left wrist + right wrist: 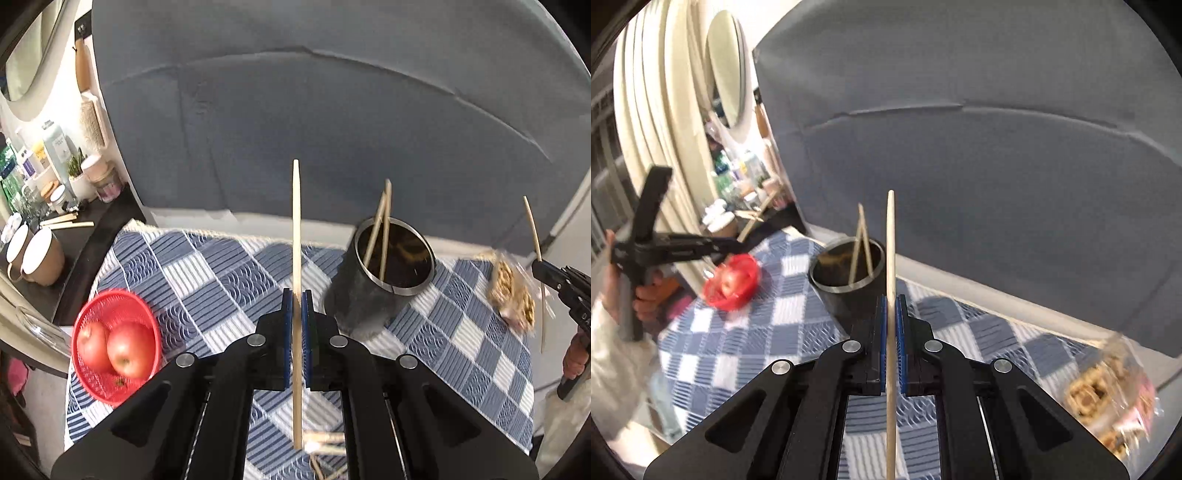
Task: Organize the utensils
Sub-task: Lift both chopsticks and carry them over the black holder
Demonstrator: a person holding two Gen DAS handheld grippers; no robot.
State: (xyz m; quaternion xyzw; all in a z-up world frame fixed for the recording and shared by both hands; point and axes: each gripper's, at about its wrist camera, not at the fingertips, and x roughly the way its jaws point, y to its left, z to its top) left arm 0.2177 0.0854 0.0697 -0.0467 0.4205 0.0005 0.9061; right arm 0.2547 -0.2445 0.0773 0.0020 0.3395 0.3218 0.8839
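Note:
My left gripper is shut on a wooden chopstick that stands upright above the checked cloth. My right gripper is shut on another chopstick, also upright. A dark metal cup holds two chopsticks and stands right of the left gripper; in the right wrist view the cup is just left of and beyond the right gripper. The right gripper with its chopstick shows at the right edge of the left wrist view. More chopsticks lie on the cloth below the left gripper.
A red basket with two apples sits at the cloth's left. A clear snack bag lies at the right. A blue-and-white checked cloth covers the table. A grey sofa stands behind. Mugs and bottles crowd a side shelf.

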